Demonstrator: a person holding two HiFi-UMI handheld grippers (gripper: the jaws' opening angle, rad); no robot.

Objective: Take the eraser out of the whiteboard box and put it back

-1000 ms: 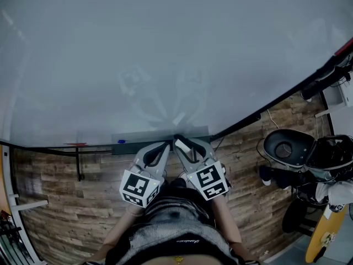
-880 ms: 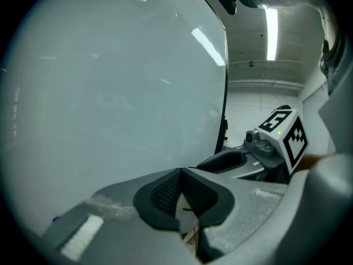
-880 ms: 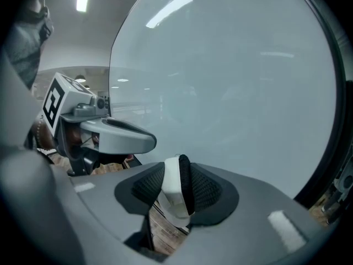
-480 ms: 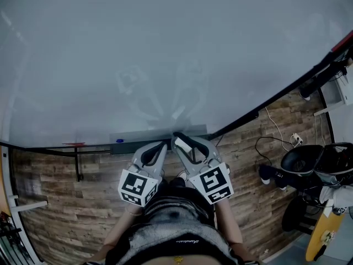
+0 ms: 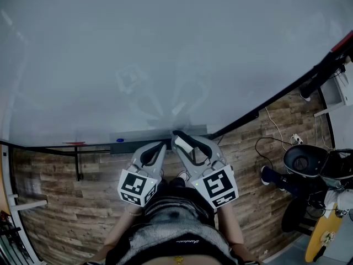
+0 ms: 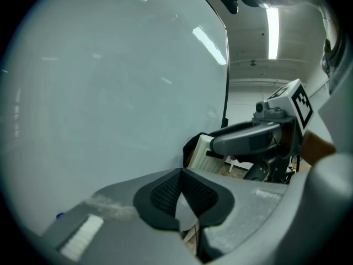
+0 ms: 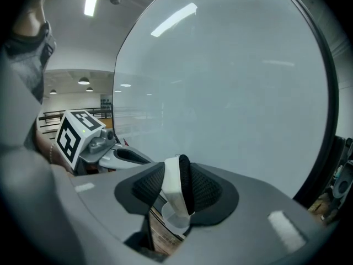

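Note:
My right gripper (image 5: 177, 135) is shut on the eraser (image 5: 184, 143), a white block with a black felt side. In the right gripper view the eraser (image 7: 172, 195) stands upright between the mesh pads, held in front of the whiteboard (image 7: 231, 93). The grey whiteboard box (image 5: 135, 142) runs along the board's lower edge, just beyond both grippers. My left gripper (image 5: 164, 144) is beside the right one, shut with nothing in it; its pads meet at the tips (image 6: 181, 173). From the left gripper view the right gripper (image 6: 248, 139) carries the eraser (image 6: 201, 154) just above the box.
A blue marker (image 5: 121, 141) lies in the box to the left. The whiteboard (image 5: 165, 54) fills the upper view. Below it is wood-patterned floor (image 5: 60, 203). A black office chair (image 5: 300, 164) and cables stand at the right.
The right gripper has lifted a little with the eraser still clamped in it. The left gripper has stayed where it was.

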